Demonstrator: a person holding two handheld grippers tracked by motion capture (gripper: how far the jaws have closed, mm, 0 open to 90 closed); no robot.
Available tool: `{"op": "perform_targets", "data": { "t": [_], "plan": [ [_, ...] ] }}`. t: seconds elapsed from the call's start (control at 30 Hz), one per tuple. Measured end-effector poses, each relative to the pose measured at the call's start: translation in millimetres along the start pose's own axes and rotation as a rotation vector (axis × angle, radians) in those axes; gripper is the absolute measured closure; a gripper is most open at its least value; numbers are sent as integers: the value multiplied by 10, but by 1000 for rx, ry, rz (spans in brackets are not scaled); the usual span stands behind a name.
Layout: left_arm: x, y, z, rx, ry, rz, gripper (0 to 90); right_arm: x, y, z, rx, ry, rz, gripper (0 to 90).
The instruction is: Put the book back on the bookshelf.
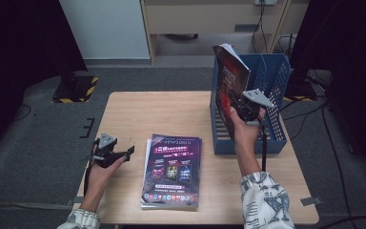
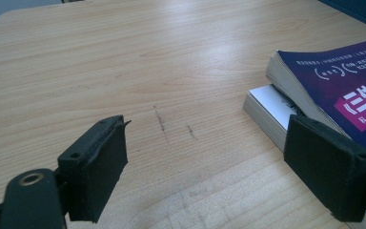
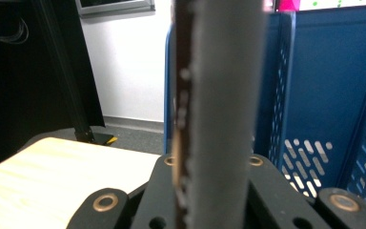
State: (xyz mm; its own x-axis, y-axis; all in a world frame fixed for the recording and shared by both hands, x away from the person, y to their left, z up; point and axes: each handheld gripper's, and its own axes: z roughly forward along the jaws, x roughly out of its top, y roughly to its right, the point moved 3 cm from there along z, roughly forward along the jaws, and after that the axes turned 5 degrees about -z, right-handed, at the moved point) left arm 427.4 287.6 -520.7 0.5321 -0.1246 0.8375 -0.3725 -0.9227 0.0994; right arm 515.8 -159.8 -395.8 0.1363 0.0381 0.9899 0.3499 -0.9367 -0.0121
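We see the dark-covered book held upright over the blue file rack at the table's right side, the right gripper clenched on its lower edge – upright, we judge, so it slots edge-first into a compartment; the left gripper rests released near the table's left edge, jaws wide with nothing between them, just beside the stacked magazines – probably next in line.

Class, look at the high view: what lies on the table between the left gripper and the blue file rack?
A stack of magazines lies flat between the left gripper and the blue file rack; the table around it is bare wood, as the high view shows.
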Motion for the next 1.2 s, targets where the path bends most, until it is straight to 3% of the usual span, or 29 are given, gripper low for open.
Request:
{"op": "perform_targets", "data": {
  "t": [0.23,0.47,0.67,0.83,1.2],
  "plan": [
    [2,2,2,0,1,3,143,-115,1,-6,0,-6,12,865],
    [3,5,-4,2,0,5,143,-207,-16,-14,-5,-90,13,860],
    [1,1,-2,1,-3,5,145,-274,-37,-5,20,-146,-1,855],
    [3,-4,-5,3,0,4,146,-250,-54,-13,44,-190,-14,851],
    [5,0,-6,2,2,3,148,-215,-62,-45,73,-218,-27,838]
  ]
}}
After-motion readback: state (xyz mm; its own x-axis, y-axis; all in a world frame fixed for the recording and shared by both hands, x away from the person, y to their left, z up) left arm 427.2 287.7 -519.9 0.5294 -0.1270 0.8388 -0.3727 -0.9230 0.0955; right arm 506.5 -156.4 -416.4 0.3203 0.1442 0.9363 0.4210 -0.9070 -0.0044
